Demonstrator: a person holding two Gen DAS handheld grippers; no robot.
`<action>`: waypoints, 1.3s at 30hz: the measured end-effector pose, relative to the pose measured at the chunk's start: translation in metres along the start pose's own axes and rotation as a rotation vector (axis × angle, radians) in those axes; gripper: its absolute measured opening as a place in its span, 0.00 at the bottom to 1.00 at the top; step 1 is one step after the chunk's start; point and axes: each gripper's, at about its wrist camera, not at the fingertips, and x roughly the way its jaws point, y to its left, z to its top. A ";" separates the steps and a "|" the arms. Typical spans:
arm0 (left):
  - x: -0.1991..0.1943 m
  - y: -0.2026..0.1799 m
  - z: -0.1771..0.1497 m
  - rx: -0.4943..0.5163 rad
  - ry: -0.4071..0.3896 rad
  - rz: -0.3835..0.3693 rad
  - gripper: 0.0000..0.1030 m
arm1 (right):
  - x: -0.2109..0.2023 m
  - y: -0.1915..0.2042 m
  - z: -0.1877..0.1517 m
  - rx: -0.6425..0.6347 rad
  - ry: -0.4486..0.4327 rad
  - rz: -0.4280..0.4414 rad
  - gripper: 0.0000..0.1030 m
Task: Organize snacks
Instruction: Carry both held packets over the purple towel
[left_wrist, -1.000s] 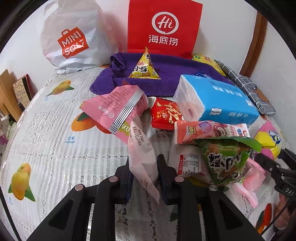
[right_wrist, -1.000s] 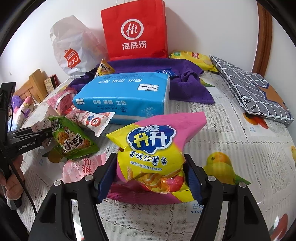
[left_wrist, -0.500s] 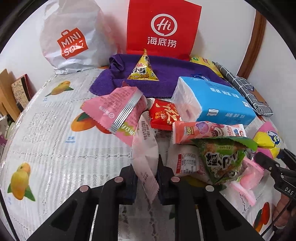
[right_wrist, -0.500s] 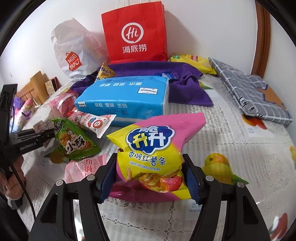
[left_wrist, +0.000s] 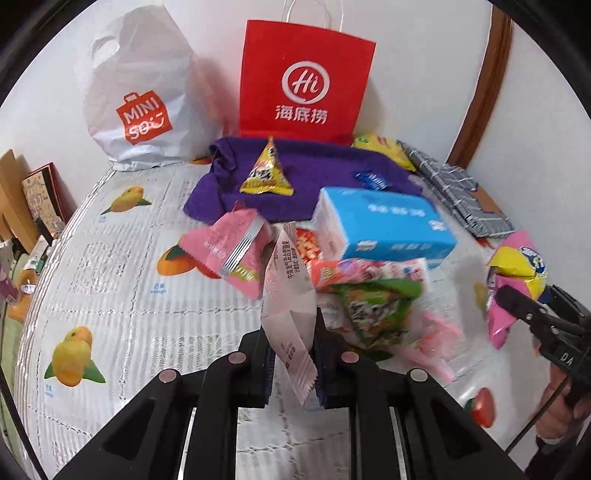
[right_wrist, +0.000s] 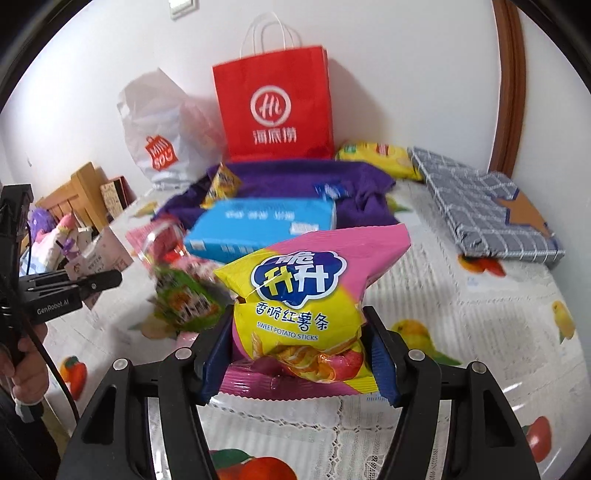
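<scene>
The left claw (left_wrist: 291, 360) is squeezed shut on a thin pale pink snack packet (left_wrist: 288, 306), which sticks up between its two black fingers. The right claw (right_wrist: 301, 354) is squeezed on a big yellow and pink bag of sweet potato sticks (right_wrist: 306, 306), with one blue pad (right_wrist: 216, 354) pressed on each side of the bag. The bag looks held up a little above the counter (right_wrist: 480, 321), which has a white cloth with fruit pictures on it. More snacks lie in a heap in the middle of the counter. There is a pink packet with a silver stripe (left_wrist: 231, 251), a small red packet (left_wrist: 306, 245), a long pink and white packet (left_wrist: 369, 271) and a green packet (left_wrist: 376, 314), all close together and partly on top of each other. Just behind them sits a blue pack of tissues (left_wrist: 384, 225). Behind that lies a purple towel (left_wrist: 321, 173) with a yellow triangle snack (left_wrist: 266, 173) on it. A red paper bag (left_wrist: 304, 81) and a white plastic bag (left_wrist: 140, 96) stand against the wall at the back. A yellow chip bag (right_wrist: 380, 158) and a gray checked pouch (right_wrist: 484, 206) lie near the far right side.
</scene>
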 end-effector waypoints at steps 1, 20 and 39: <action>-0.004 -0.002 0.003 -0.001 -0.005 -0.009 0.16 | -0.003 0.002 0.004 -0.005 -0.009 -0.002 0.63; -0.012 -0.042 0.079 0.012 -0.017 -0.091 0.16 | 0.001 0.019 0.102 0.004 -0.069 0.064 0.63; 0.064 -0.003 0.195 -0.032 0.016 0.035 0.16 | 0.118 -0.005 0.215 0.038 -0.014 0.050 0.63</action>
